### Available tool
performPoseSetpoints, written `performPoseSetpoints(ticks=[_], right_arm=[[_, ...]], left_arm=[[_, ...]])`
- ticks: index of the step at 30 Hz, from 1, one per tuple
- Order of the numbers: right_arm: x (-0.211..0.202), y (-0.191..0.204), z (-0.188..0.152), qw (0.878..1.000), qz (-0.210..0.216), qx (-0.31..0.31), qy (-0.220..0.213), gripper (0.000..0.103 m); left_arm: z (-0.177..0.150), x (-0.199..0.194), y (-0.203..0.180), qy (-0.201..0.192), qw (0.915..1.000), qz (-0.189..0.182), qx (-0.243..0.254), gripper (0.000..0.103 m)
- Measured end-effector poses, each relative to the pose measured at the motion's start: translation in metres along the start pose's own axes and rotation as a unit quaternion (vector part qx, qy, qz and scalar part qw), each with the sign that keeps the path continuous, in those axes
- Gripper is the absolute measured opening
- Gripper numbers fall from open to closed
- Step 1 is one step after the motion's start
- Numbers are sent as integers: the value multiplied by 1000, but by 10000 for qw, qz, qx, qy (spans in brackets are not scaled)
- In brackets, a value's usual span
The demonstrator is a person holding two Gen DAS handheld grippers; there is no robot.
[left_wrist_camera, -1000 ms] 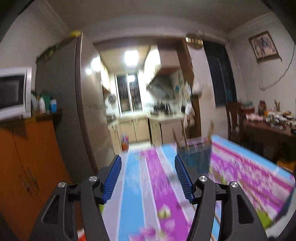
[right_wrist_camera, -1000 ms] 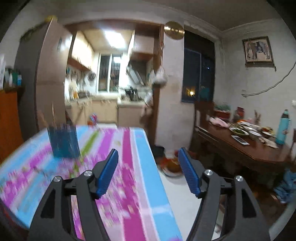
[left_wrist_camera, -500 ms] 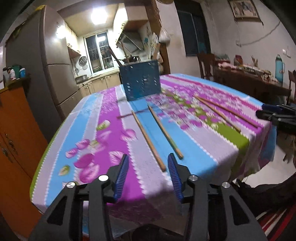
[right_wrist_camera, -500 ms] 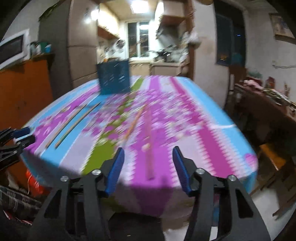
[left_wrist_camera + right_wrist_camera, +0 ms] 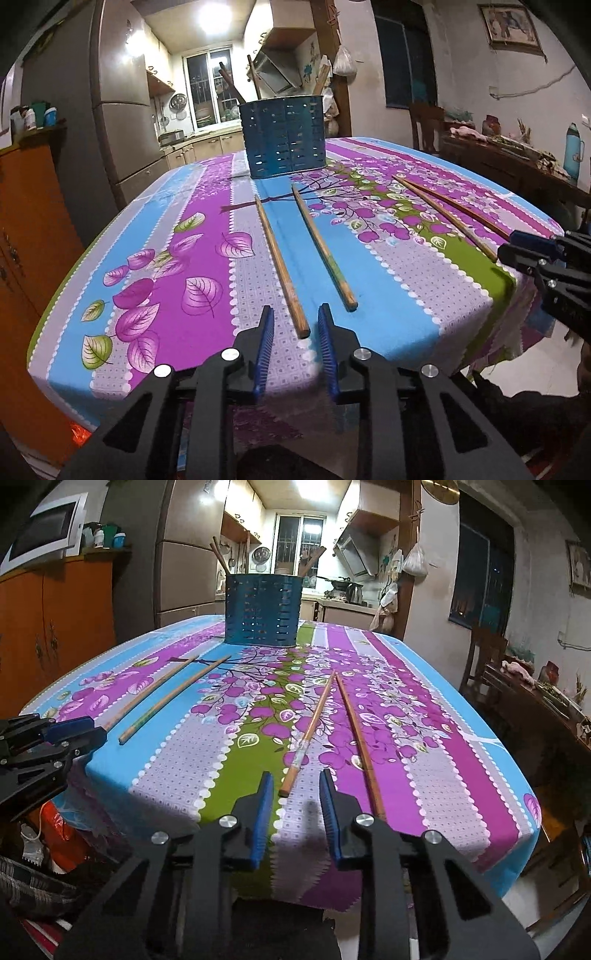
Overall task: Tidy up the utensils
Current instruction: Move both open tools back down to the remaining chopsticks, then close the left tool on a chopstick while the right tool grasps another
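Floral tablecloth (image 5: 207,236) — chopsticks (image 5: 282,266), blue holder (image 5: 284,136)

Right gripper (image 5: 294,788) (jaws just narrowing) seemingly hovers behind a chopstick (image 5: 309,732), untouched.

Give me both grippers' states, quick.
Left gripper: open, jaws just narrowing, holding nothing.
Right gripper: open, jaws just narrowing, holding nothing.

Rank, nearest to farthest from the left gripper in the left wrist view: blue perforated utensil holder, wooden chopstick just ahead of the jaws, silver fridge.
1. Wooden chopstick, end just ahead of the left gripper.
2. Blue perforated utensil holder, table's far end.
3. Silver fridge, beyond the table, left.
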State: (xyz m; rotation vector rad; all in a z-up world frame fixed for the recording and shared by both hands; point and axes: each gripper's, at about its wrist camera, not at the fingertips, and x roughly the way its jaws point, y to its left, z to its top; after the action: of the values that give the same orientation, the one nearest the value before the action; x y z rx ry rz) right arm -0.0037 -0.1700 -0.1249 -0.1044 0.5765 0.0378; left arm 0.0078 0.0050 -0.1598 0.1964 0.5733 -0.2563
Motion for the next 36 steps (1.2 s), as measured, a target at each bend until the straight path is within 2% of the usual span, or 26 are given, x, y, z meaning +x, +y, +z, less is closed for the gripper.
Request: performPoseSetpoints(ticks=[11,14,36], right_arm=[[14,-1,0,9997,108,198,111,13],[14,-3,-1,9993,192,301,125,7],[14,-7,-1,9983,252,507,140,6]], left_arm=[[4,2,2,92,9998,36,-177,26],[4,2,4,138,9995,35,-293,22],[5,1,7,212,9989,5,-427,15]])
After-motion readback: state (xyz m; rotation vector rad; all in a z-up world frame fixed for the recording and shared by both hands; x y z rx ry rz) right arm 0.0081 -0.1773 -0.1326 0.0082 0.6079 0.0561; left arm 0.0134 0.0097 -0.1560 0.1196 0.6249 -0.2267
